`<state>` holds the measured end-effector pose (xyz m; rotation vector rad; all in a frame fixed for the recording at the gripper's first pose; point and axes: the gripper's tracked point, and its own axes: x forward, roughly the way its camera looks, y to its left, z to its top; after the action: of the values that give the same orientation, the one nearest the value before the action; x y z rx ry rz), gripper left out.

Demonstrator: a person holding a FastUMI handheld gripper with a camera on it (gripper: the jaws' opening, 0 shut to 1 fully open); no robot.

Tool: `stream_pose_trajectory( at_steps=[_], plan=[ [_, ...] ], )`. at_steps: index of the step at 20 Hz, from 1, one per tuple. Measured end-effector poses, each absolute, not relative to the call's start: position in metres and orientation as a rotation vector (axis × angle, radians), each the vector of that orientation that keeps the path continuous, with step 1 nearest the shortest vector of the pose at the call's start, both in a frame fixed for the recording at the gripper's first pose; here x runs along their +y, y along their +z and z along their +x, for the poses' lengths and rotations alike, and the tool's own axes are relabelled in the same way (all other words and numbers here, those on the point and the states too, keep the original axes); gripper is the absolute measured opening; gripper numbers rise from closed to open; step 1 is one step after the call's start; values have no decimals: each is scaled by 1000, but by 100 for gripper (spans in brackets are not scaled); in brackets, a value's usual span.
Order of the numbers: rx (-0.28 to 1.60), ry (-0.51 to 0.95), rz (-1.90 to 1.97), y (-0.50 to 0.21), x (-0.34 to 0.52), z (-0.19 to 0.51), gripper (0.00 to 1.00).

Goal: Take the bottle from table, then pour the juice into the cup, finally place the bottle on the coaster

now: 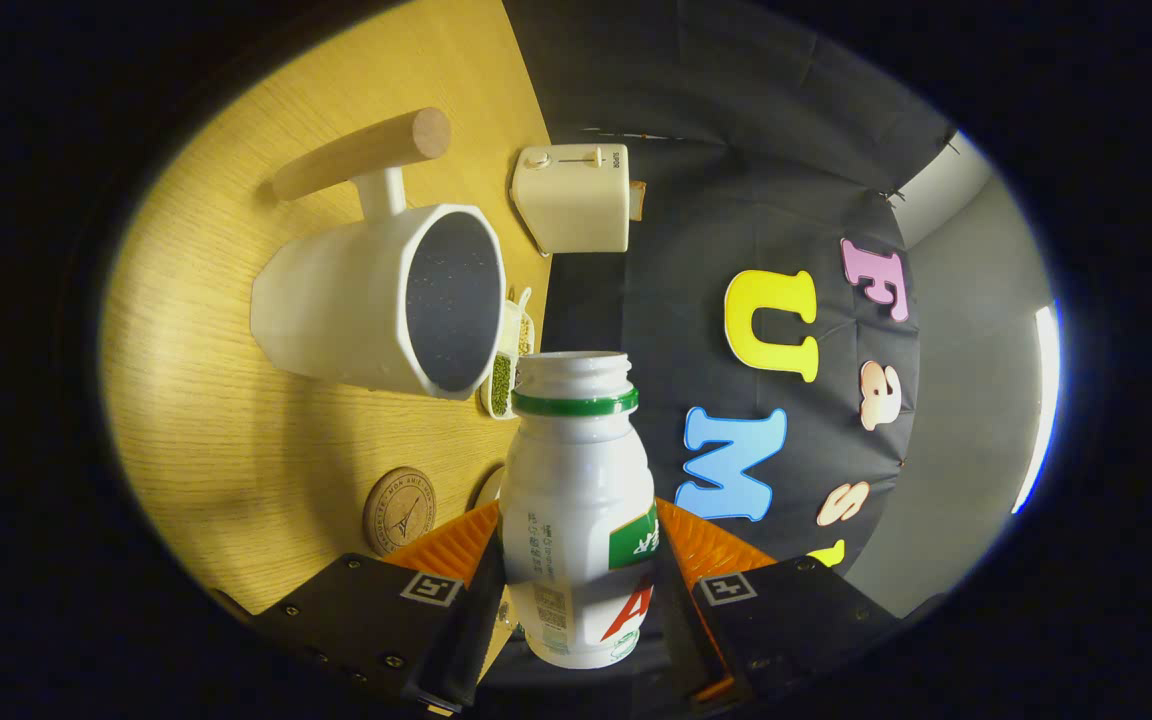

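Note:
My gripper (pixel 576 560) is shut on a white bottle (pixel 576 480) with a green neck ring; both fingers press on its sides. The whole view is rolled, so the bottle lies tilted over the wooden table (pixel 236 400). Its uncapped mouth points toward a white cup (pixel 386 300) with a wooden handle, whose dark inside faces me. The mouth is just short of the cup's rim and a little to its side. A round cork coaster (pixel 400 510) lies on the table near my left finger (pixel 466 560).
A cream toaster (pixel 574 196) stands at the table's far edge beyond the cup. A small dish of green beans (pixel 506 375) sits behind the cup, close to the bottle's mouth.

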<state>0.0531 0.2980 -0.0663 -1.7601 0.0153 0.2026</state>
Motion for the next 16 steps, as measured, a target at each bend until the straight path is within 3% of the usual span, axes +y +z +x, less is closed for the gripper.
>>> stream_pose_trajectory(
  at_steps=[16],
  plan=[
    [1, 177, -1837, -60, 297, 58, 71]
  ],
)
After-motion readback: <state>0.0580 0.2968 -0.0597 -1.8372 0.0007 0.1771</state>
